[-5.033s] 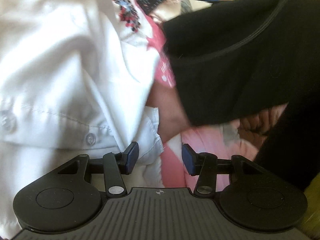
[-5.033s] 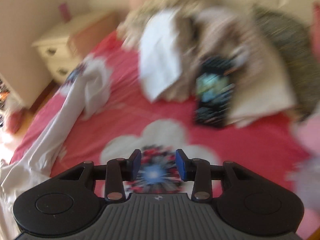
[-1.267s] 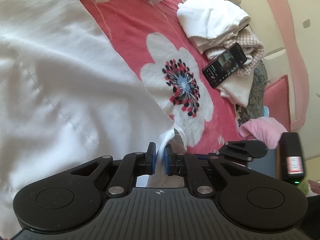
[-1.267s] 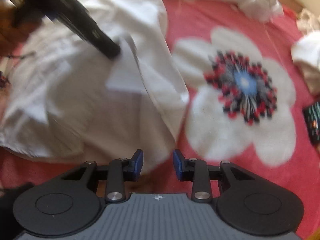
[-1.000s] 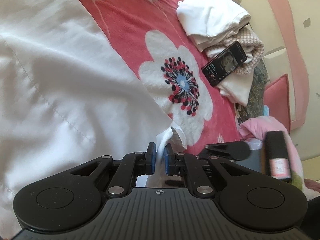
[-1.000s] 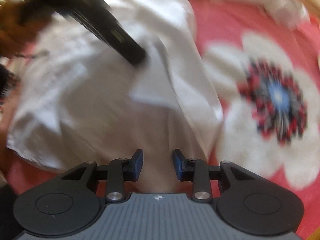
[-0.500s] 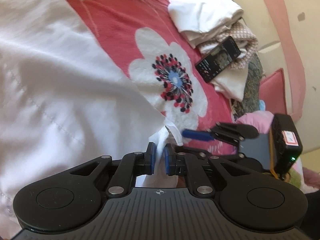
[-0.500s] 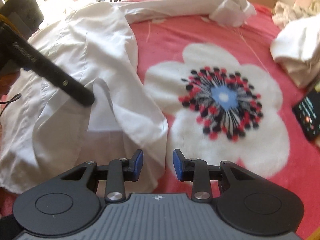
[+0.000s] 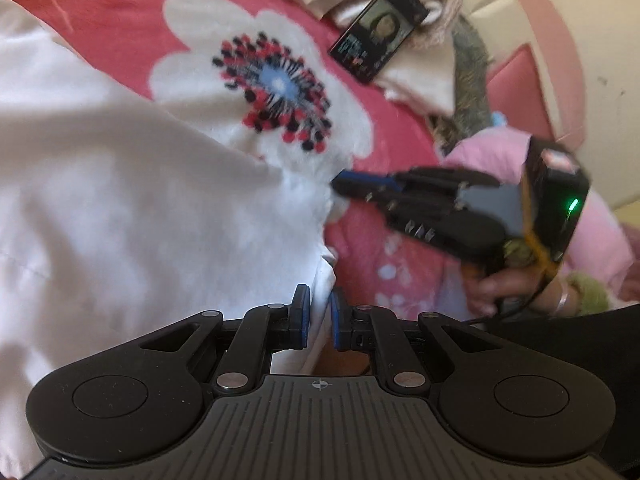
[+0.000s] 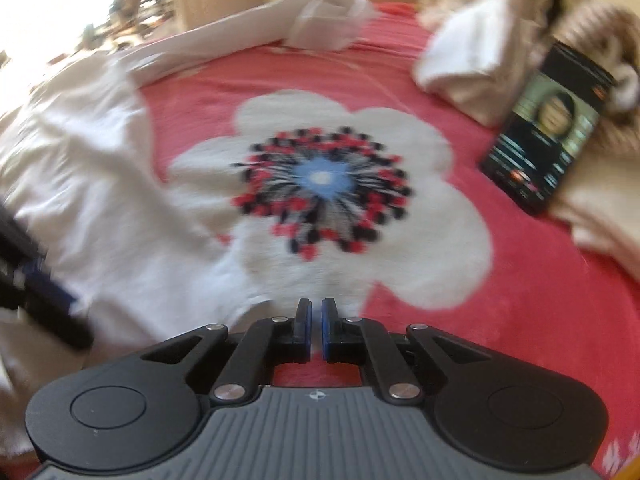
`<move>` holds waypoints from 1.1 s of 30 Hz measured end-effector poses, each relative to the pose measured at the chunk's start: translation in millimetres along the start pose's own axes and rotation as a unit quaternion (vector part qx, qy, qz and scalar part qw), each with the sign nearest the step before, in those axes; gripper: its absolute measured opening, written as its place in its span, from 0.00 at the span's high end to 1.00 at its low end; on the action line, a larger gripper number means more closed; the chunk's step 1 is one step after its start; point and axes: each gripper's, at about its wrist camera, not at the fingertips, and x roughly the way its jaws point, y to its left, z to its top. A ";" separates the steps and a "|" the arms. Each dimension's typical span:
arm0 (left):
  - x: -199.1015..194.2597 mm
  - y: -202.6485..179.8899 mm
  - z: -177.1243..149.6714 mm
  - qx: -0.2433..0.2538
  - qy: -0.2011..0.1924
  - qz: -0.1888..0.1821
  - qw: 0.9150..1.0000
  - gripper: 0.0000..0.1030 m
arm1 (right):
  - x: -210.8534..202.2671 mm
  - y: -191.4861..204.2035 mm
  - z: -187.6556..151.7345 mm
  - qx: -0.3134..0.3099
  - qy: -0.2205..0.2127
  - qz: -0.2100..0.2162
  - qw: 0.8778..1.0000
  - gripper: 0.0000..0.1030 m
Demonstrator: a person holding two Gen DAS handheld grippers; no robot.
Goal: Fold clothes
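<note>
In the left wrist view, the left gripper (image 9: pixel 318 322) is nearest, its blue fingers drawn narrow and pinching the hem of the white shirt (image 9: pixel 132 200), which runs up between them. The shirt spreads away to the left over the red bedspread (image 9: pixel 120 32). Just beyond the hem, the right gripper (image 9: pixel 340 182) comes in from the right, held in a hand (image 9: pixel 504 286), its tips at the shirt's edge where the cloth meets the big white flower (image 9: pixel 276 88) printed on the bedspread. The picture is blurred there, so whether cloth is caught in its tips cannot be told from this side.

In the right wrist view, the right gripper's (image 10: pixel 316 328) fingers have just been closing and now stand almost together with only a thin slit between them; the white shirt (image 10: pixel 80 184) edge lies right at their tips, but a grip on it is not clear. Farther off, a sleeve (image 10: pixel 224 40) of the shirt stretches across the top of the bed. To the right, a phone (image 10: pixel 548 136) with its screen lit leans on a pile of pale folded clothes (image 10: pixel 476 60).
</note>
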 end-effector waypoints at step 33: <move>-25.2 -59.1 -77.8 0.258 0.042 0.114 0.958 0.45 | -0.1 18.1 -2.9 -0.004 0.183 0.246 0.952 0.69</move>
